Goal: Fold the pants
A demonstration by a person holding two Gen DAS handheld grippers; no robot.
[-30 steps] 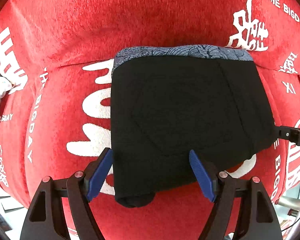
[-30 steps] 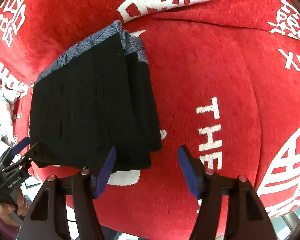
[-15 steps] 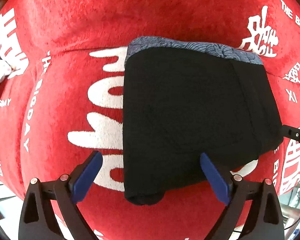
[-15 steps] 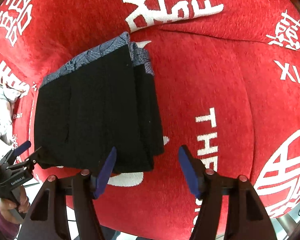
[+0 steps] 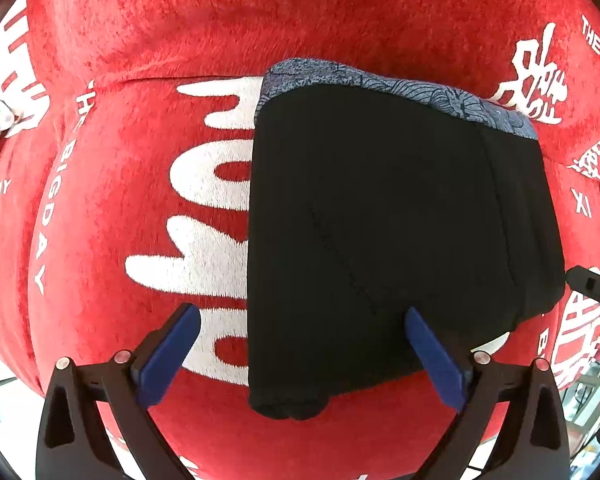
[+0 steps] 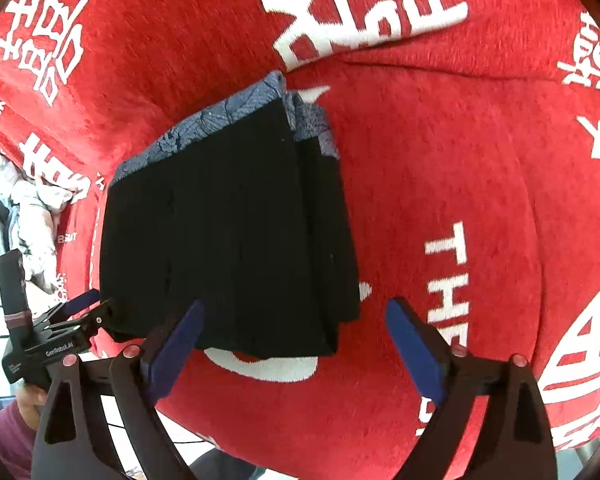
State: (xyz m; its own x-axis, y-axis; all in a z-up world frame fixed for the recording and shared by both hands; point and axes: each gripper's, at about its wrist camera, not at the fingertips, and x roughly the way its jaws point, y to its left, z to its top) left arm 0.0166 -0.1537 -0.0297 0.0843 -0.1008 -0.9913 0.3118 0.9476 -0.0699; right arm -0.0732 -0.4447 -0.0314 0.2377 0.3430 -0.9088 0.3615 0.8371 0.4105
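The folded black pants (image 5: pixel 400 232) lie flat on a red plush cover (image 5: pixel 148 32) printed with white characters and lettering. The bundle is a compact rectangle, only slightly longer than wide; its long axis runs from the blue-grey patterned waistband (image 5: pixel 380 84) at the far edge down to the rounded fold at the near edge. In the right wrist view the stacked layers show as staggered edges along the bundle's right side.

The left gripper (image 5: pixel 300 350) points straight down over the near left corner of the pants. Its blue fingers (image 5: pixel 168 352) have just been opening and stand wide, the left one over bare red cover, the right one over black cloth, holding nothing.

The right gripper (image 6: pixel 294 346) tilts steeply downward at the near right corner of the pants (image 6: pixel 228 224). Its fingers (image 6: pixel 414 346) have also just spread wide and grip nothing. At the left of that view a hand (image 6: pixel 30 400) in a maroon sleeve holds the left gripper (image 6: pixel 76 312).
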